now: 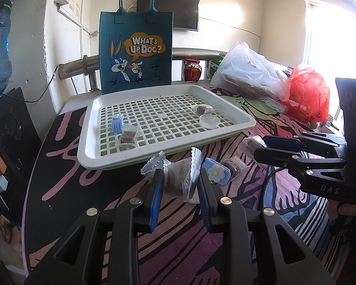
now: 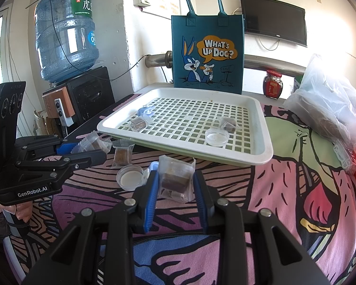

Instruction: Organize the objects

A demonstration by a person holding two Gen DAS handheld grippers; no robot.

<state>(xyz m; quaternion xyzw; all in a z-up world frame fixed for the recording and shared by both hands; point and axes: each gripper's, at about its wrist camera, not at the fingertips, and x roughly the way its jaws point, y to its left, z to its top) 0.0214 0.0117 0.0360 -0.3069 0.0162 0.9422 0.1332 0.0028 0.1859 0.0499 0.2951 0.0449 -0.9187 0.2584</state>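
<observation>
A white slotted tray (image 1: 168, 152) (image 2: 256, 104) lies on the patterned table. In it are a blue clip (image 1: 117, 122), two wrapped brown snacks (image 1: 128, 136) (image 1: 203, 109) and a clear round lid (image 1: 208, 120). My left gripper (image 1: 179, 182) is shut on a wrapped snack (image 1: 178, 171) in front of the tray. My right gripper (image 2: 175, 182) is shut on another wrapped snack (image 2: 175, 178). A blue flower clip (image 1: 216, 172), one more wrapped snack (image 1: 233, 165) and a second clear lid (image 2: 129, 177) lie on the table close by.
A blue Bugs Bunny tote bag (image 1: 136, 52) stands behind the tray. A red jar (image 1: 191, 70), a clear plastic bag (image 1: 249, 71) and a red bag (image 1: 307, 92) are at the back right. A water jug (image 2: 65, 33) stands at the left.
</observation>
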